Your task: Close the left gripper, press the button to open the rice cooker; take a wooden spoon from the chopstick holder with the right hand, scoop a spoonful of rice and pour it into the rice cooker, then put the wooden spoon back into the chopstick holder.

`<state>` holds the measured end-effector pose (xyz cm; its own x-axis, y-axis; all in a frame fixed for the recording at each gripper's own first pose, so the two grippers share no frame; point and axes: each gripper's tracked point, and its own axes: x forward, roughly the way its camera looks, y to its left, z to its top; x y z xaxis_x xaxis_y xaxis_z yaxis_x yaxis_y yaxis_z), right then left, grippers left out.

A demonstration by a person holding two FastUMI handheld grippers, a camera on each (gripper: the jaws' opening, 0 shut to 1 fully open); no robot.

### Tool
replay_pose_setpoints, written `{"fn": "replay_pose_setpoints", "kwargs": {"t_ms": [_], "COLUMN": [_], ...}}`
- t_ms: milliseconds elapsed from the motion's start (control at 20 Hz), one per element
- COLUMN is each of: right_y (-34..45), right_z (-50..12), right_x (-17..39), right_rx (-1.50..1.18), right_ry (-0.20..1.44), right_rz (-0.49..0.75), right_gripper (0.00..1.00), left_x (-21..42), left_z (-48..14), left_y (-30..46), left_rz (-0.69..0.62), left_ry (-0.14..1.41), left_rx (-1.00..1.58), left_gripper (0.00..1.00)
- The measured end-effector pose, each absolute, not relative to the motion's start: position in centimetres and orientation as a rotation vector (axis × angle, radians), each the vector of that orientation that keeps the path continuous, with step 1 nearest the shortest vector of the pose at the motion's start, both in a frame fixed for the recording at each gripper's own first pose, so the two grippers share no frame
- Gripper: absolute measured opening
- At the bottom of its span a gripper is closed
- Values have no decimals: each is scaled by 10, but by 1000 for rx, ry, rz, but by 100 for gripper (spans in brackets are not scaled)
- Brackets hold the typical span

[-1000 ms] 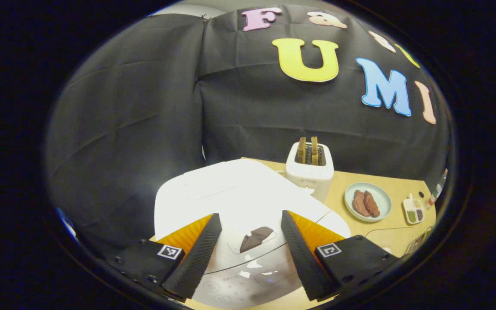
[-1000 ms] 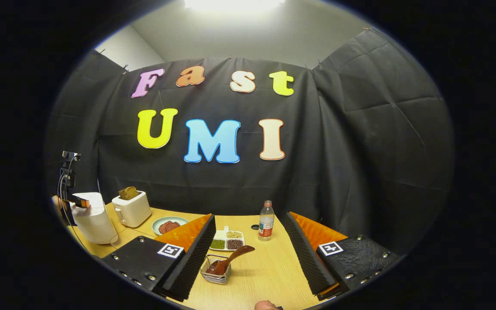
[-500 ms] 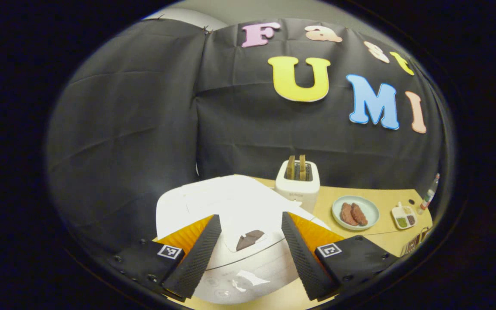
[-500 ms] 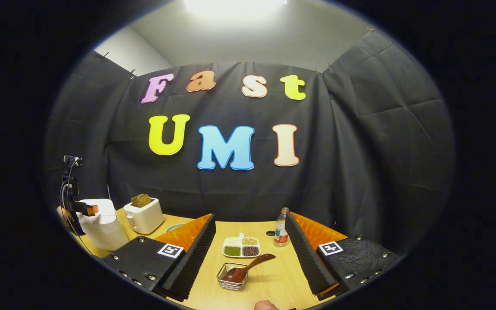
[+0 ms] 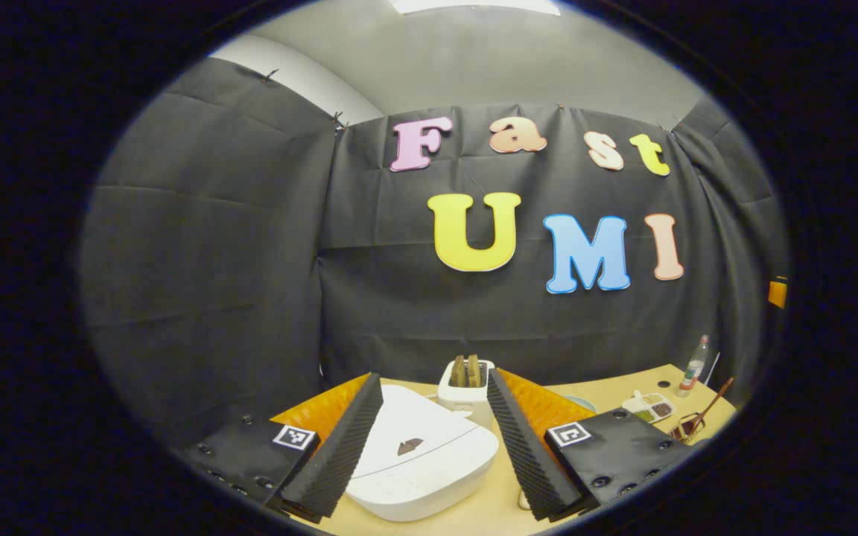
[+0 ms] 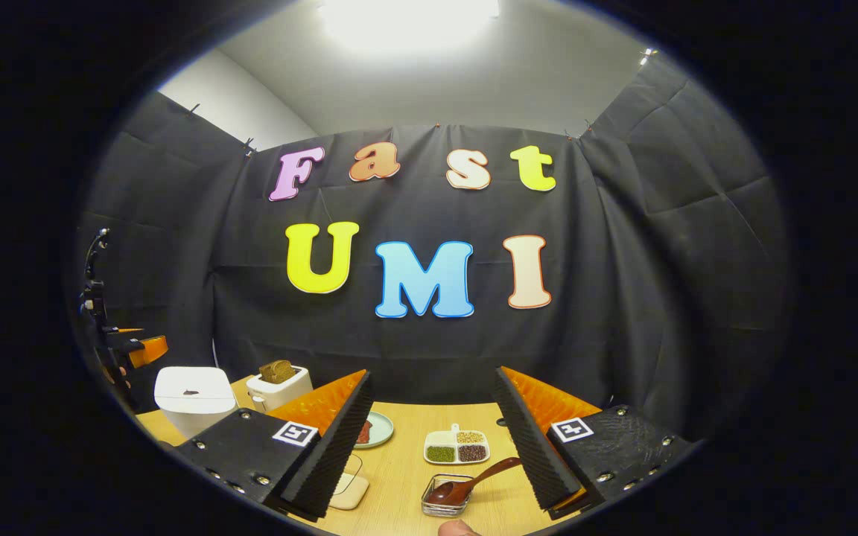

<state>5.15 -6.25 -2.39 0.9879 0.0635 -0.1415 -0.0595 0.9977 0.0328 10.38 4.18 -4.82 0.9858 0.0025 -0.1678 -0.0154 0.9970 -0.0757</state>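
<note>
Left tongs (image 5: pixel 435 439) spread wide, nothing between the fingers, held above the bench (image 5: pixel 600 394) and well back from the rice cooker (image 5: pixel 421 458). Rice cooker white, lid down, sits on the bench's left part; small dark button (image 5: pixel 409 446) on the lid front, seen between the left tongs' fingers but not touched. White toaster (image 5: pixel 465 391) just behind the cooker with two bread slices standing in its slots.

In the left gripper view, far right of the bench: chopstick holder (image 5: pixel 684 428), a wire basket, with the wooden spoon (image 5: pixel 708 409) leaning out of it, handle tilted up to the right. Divided dish (image 5: pixel 651 406) of grains beside it, clear bottle (image 5: pixel 693 366) further back near the wall.

Right tongs (image 6: pixel 436 447) also spread wide, empty, hovering over the bench's (image 6: pixel 399 469) near edge. In the right gripper view the chopstick holder (image 6: pixel 445 500) sits on the bench between the fingers, low in frame, not touched. Wooden spoon (image 6: pixel 474 482) rests in it, bowl down in the basket, handle angled up to the right toward the right finger; whether the handle touches that finger cannot be told. Divided dish (image 6: pixel 456 447) with green, brown and pale grains just behind the holder. Round plate (image 6: pixel 377 429) with reddish food partly hidden by the left finger. Rice cooker (image 6: pixel 194 388) at far left, lid shut, toaster (image 6: pixel 278 383) to its right. The other tongs (image 6: pixel 142 346) show at the far left edge above the cooker, apart from it. A fingertip (image 6: pixel 459 528) shows at the bottom edge.
</note>
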Motion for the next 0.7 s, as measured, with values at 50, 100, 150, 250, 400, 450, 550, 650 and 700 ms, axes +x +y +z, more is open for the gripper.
{"fn": "replay_pose_setpoints", "kwargs": {"t_ms": [50,100,150,250,400,450,550,650,700], "right_y": [-59,-56,-53,-48,-39,-38,-31,-26,-24], "right_z": [-22,-22,-20,-18,-19,-18,-16,-14,-12], "right_x": [51,52,50,48,47,47,49,51,51], "right_rx": [30,32,36,40,37,40,55,72,75], "right_ry": [137,131,126,113,110,109,106,102,98], "right_rz": [65,66,70,71,81,81,90,98,102], "right_gripper": [98,98,98,98,98,98,98,98,98], "left_x": [94,85,77,60,44,40,36,35,34], "left_z": [-44,-40,-37,-29,-18,-17,-15,-14,-15], "left_y": [42,42,44,47,43,42,44,48,50], "left_rz": [5,-1,4,4,-9,-13,-7,3,9], "left_ry": [159,153,146,125,95,95,87,87,90], "left_rx": [-87,-92,-90,-73,-59,-68,-90,-108,-112], "left_gripper": [99,100,98,97,95,99,95,97,95]}}
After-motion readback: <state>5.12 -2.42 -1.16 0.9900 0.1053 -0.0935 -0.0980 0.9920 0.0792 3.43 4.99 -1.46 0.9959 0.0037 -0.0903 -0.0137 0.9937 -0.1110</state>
